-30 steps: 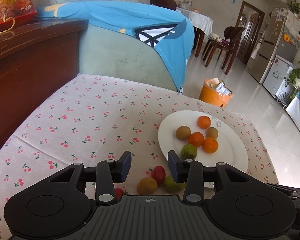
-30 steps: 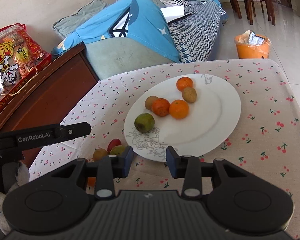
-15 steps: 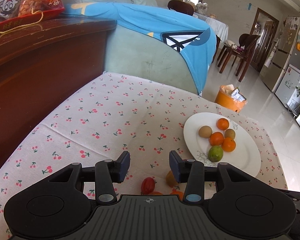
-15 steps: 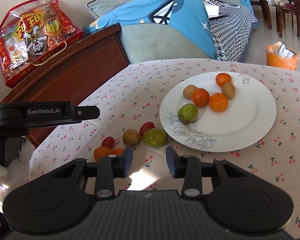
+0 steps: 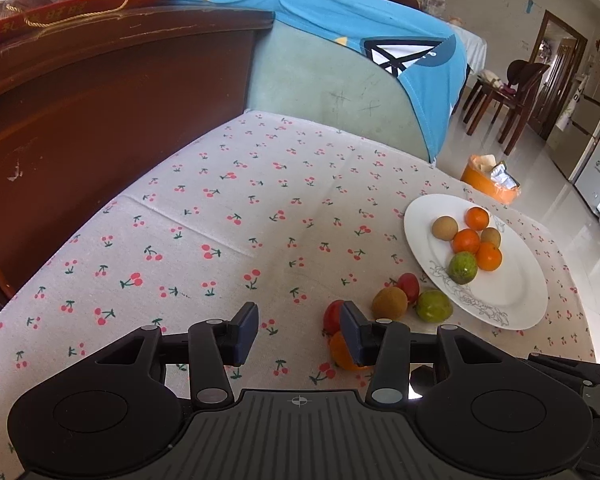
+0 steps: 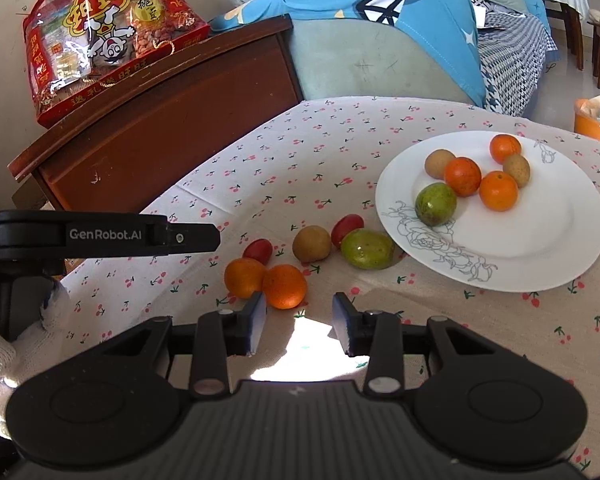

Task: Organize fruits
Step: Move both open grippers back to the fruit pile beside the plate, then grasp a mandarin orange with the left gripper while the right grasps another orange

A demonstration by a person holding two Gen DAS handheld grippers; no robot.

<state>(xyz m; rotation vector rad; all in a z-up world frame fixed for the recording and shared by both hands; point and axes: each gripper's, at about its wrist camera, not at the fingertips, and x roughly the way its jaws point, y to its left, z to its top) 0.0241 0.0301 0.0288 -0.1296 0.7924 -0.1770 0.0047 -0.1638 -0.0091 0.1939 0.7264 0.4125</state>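
A white plate (image 6: 548, 240) on the cherry-print cloth holds several fruits: oranges, brown kiwis and a green fruit (image 6: 435, 204). It also shows in the left wrist view (image 5: 512, 296). Loose fruits lie left of the plate: two oranges (image 6: 284, 286), two small red fruits (image 6: 258, 250), a kiwi (image 6: 311, 243) and a green fruit (image 6: 367, 249). My right gripper (image 6: 299, 324) is open and empty just in front of the oranges. My left gripper (image 5: 298, 330) is open and empty; its right finger hides part of an orange (image 5: 340, 354) and a red fruit (image 5: 333, 316).
A dark wooden cabinet (image 6: 160, 120) with a red snack bag (image 6: 104, 36) stands left of the table. A sofa with a blue cover (image 6: 380, 20) is behind. An orange bin (image 5: 490, 178) sits on the floor beyond the table's far edge.
Both grippers have pulled back and swung left. The loose fruits now lie ahead of the right gripper and to the right of the left gripper. No fruit has moved.
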